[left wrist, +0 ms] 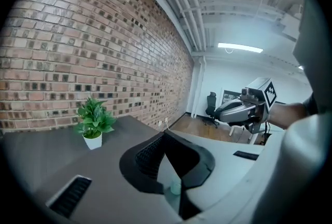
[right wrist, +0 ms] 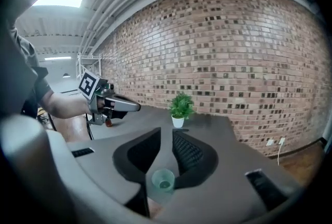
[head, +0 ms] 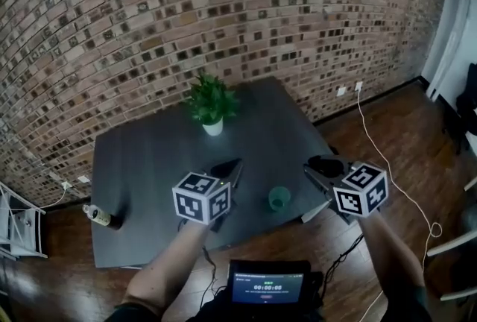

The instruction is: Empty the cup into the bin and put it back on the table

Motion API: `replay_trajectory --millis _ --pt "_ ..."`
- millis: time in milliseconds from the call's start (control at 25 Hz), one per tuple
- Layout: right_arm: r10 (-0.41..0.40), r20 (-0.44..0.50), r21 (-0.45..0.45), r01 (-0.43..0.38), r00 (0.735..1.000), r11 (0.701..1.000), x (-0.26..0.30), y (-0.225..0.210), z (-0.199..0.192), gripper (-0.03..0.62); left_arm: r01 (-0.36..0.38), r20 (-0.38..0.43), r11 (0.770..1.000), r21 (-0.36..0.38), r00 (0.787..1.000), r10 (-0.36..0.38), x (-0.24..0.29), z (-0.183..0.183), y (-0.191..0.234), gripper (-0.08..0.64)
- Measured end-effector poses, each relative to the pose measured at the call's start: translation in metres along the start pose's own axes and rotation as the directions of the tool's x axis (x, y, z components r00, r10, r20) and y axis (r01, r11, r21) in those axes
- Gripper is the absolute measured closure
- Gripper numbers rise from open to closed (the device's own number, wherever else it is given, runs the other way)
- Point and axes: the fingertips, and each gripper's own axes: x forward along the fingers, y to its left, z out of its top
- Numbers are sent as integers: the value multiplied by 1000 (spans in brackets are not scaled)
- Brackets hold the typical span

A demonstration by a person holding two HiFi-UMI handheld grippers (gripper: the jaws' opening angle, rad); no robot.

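Observation:
A translucent green cup [head: 279, 198] stands upright on the dark table [head: 149, 156] near its front edge, between my two grippers. The left gripper [head: 237, 164] hovers just left of the cup with its jaws shut to a point [left wrist: 165, 134] and holds nothing. In the left gripper view the cup [left wrist: 175, 186] shows low down behind the jaws. My right gripper [head: 313, 166] hangs just right of the cup. Its jaws stand a narrow slit apart [right wrist: 166, 130], empty. The cup [right wrist: 165, 182] shows beneath them, untouched. No bin shows in any view.
A potted plant [head: 212, 108] stands at the table's back. A bottle [head: 100, 216] lies at the table's left edge. A screen device [head: 268, 287] sits at my waist. A brick wall [head: 223, 15] runs behind, a white cable [head: 402, 186] crosses the wooden floor at right.

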Motion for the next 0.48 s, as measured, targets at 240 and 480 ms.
replay_trajectory --millis 240,480 --pt "141 -137 -58 -150 980 987 21 -4 -35 517 -97 -86 994 -49 992 93 18 -37 13 568" --pt "255 -239 -66 -278 937 958 42 1 -73 436 -271 -122 960 -71 957 262 7 -71 31 568"
